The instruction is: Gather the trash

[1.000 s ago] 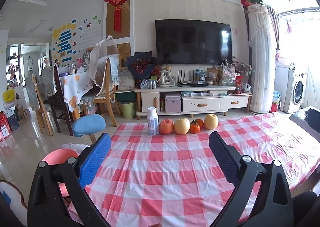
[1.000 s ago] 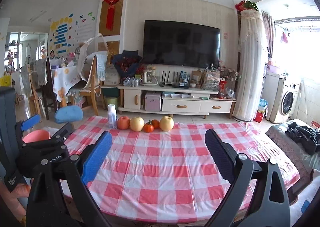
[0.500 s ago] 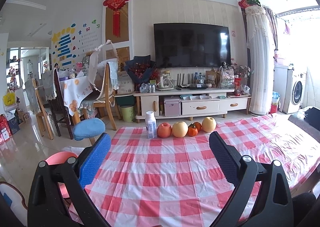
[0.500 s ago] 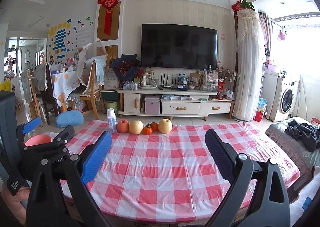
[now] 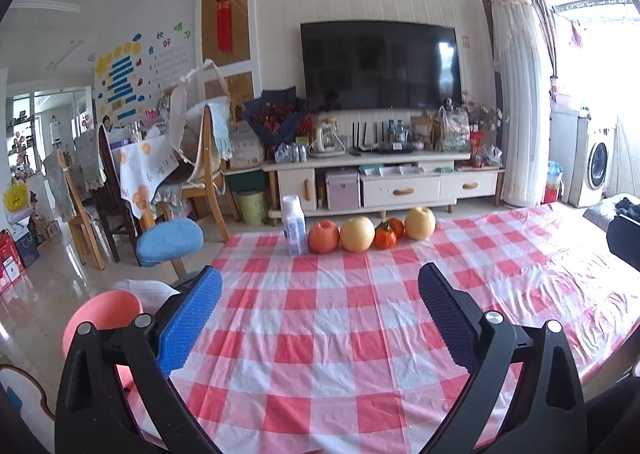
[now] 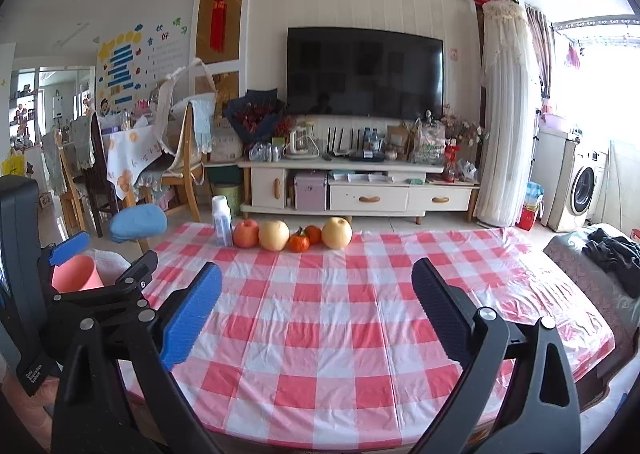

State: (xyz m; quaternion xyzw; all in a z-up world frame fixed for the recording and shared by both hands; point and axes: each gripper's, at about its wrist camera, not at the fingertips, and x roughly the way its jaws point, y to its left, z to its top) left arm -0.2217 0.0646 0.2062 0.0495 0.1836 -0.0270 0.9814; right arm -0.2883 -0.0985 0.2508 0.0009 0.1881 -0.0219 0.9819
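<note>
Hovering: left gripper (image 5: 320, 286) wide, empty | right gripper (image 6: 316, 282) wide, empty | pink bin (image 5: 102, 314) partly hidden

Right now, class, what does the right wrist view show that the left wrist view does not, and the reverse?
Only the right wrist view shows the left gripper from outside, open, beside the pink bin.

Only the left wrist view shows the red bags on the floor at far left.

Both show the white bottle, the fruit row, the checked tablecloth and the open right gripper.
</note>
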